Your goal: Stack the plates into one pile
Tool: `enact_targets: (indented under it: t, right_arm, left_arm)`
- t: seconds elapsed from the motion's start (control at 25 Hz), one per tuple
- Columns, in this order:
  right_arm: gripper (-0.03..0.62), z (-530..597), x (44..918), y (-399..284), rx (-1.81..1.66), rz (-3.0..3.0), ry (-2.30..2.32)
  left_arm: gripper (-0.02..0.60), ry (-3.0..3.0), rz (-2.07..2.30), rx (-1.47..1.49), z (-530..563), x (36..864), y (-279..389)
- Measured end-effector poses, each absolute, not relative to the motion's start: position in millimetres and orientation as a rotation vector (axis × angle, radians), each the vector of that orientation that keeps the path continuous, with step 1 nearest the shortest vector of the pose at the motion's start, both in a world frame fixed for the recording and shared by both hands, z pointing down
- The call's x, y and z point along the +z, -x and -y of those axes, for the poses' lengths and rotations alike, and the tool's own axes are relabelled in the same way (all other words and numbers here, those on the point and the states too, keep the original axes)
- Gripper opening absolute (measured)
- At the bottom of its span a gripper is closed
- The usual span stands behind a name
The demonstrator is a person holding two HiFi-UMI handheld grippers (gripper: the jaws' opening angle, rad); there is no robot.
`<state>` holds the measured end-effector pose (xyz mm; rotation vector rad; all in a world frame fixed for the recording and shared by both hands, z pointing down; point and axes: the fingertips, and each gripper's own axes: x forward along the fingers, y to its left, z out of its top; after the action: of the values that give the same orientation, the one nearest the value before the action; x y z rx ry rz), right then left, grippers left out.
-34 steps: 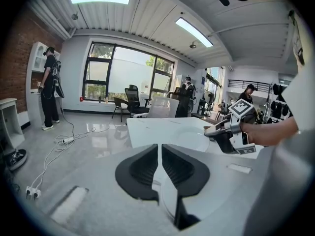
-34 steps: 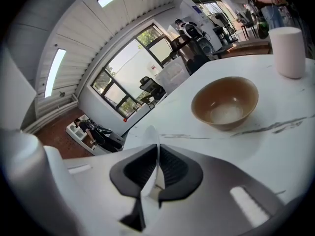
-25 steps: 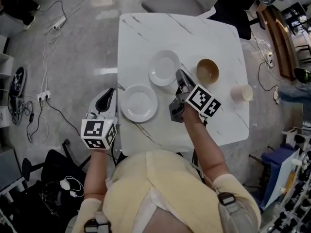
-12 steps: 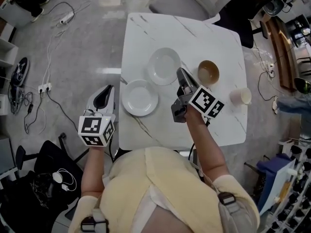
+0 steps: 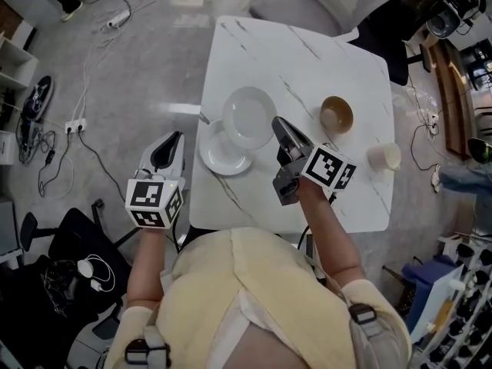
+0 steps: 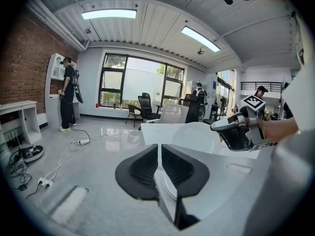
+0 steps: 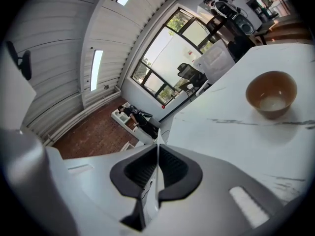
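Two white plates are on show in the head view. My right gripper point(image 5: 277, 124) is shut on the rim of the upper plate point(image 5: 247, 116), which hangs above the marble table point(image 5: 307, 60) and overlaps the far edge of the lower plate point(image 5: 218, 157) lying near the table's left edge. In the right gripper view the held plate's rim point(image 7: 157, 132) shows edge-on between the pads. My left gripper point(image 5: 171, 141) is off the table's left side over the floor, shut and empty. In the left gripper view the raised plate point(image 6: 194, 136) shows ahead of it.
A brown bowl point(image 5: 337, 114) and a pale cup point(image 5: 383, 157) stand on the right part of the table. Cables and a power strip lie on the floor at the left point(image 5: 73, 125). Chairs stand beyond the table's far edge.
The right gripper has lifted its plate off the table and carried it left, so it now overlaps the nearer plate. The left gripper has shifted only a little.
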<state>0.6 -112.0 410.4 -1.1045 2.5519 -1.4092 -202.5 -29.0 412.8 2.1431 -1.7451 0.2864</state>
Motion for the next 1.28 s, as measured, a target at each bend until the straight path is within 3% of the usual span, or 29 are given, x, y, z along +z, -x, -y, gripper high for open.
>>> enact_targets:
  t: [0.76,1.28]
  right_arm:
    - [0.017,64.1,443.7,30.2,-1.691,-2.612,0.812]
    - [0.025,65.8,485.5,14.7,-1.668,-2.728,1.161]
  left_arm:
    - [0.02,-2.092,1.749,0.281,11.0,426.0,198.0]
    - [0.02,-2.063,1.737,0.311,5.9,437.4,198.3]
